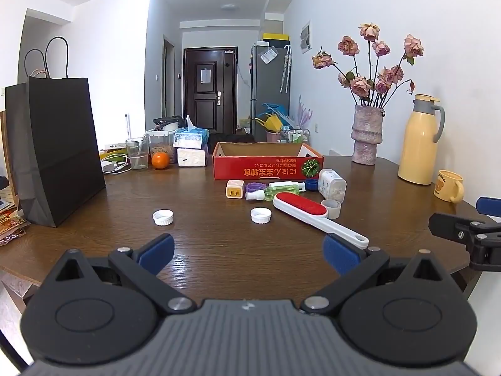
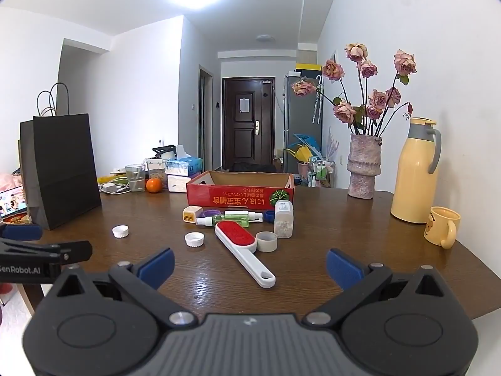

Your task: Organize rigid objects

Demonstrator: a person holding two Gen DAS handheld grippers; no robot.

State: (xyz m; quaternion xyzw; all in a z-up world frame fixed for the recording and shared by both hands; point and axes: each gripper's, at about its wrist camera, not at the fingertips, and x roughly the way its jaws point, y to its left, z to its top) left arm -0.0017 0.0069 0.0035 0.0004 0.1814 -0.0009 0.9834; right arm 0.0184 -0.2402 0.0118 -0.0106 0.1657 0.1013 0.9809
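Observation:
A red cardboard box point(image 1: 266, 165) point(image 2: 239, 195) stands open at the table's middle. In front of it lie a red-and-white lint brush point(image 1: 316, 216) point(image 2: 242, 247), a green spray bottle point(image 1: 275, 191) point(image 2: 231, 219), a white pill container point(image 1: 332, 185) point(image 2: 283, 219), a plug adapter point(image 1: 235, 189) point(image 2: 191, 213), a grey tape roll point(image 1: 331, 208) point(image 2: 266, 241) and two white caps point(image 1: 163, 217) point(image 1: 260, 215) point(image 2: 120, 231) point(image 2: 194, 239). My left gripper point(image 1: 247, 252) is open and empty near the front edge. My right gripper point(image 2: 249, 266) is open and empty, just short of the brush handle.
A black paper bag point(image 1: 56, 153) stands at the left. A vase of dried roses point(image 1: 366, 134), a yellow thermos point(image 1: 419, 141) and a yellow mug point(image 1: 447, 186) stand at the right. A glass, an orange point(image 1: 160, 160) and tissue boxes sit behind.

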